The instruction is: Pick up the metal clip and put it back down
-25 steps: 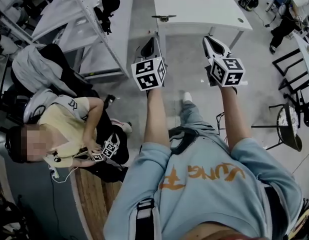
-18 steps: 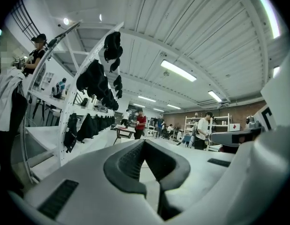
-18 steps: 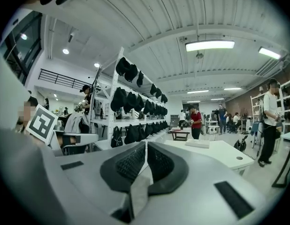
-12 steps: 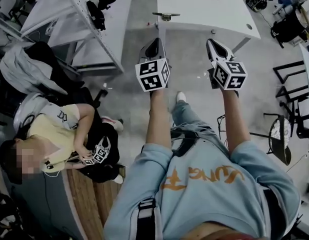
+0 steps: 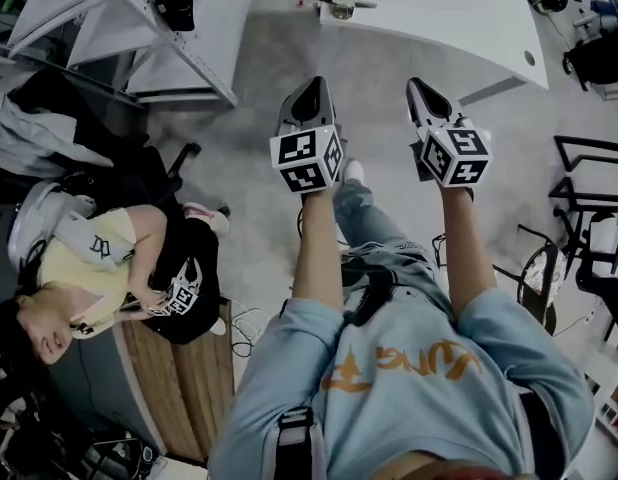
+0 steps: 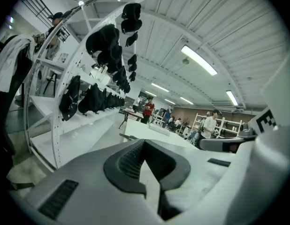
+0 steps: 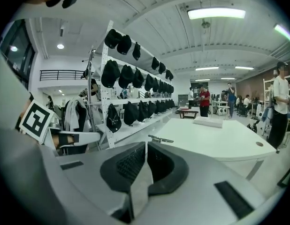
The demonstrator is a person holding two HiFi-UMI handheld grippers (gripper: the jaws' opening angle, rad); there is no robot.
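In a hall with a ribbed white ceiling, a white shelving rack (image 7: 128, 127) hung with rows of dark caps (image 7: 110, 74) stands left of the right gripper (image 7: 146, 145). A smooth white counter (image 7: 215, 142) lies ahead of it and of the left gripper (image 6: 144, 143), both with jaws pressed together on nothing. The slim metal clip (image 7: 160, 138) rests at the counter's near edge, ahead of both grippers and well apart.
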